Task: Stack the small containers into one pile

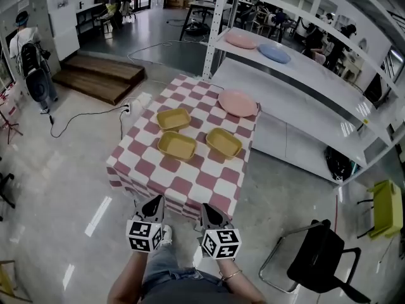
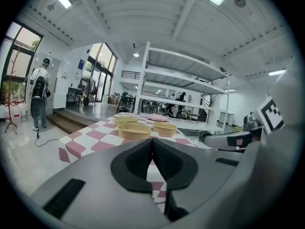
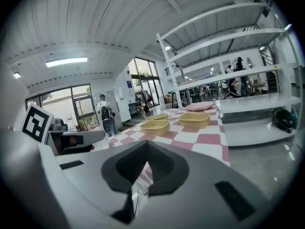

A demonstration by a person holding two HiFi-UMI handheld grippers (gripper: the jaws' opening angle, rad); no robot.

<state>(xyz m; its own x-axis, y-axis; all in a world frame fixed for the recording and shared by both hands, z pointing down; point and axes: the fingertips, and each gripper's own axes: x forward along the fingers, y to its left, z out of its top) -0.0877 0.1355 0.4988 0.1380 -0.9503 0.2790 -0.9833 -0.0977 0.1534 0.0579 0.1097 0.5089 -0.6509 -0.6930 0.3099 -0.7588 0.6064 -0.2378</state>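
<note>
The left gripper (image 1: pixel 154 202) and right gripper (image 1: pixel 211 210) were closed on nothing, near the pink-checked table (image 1: pixel 190 185). Three shallow yellow rectangular containers (image 1: pixel 176 145) lay unstacked.

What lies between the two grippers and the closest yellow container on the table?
Only bare checkered tablecloth. The head view shows the left gripper and right gripper at its near edge, with nothing before the closest container.

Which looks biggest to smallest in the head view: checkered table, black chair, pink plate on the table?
1. checkered table
2. black chair (closer to the person, so less sure)
3. pink plate
</note>
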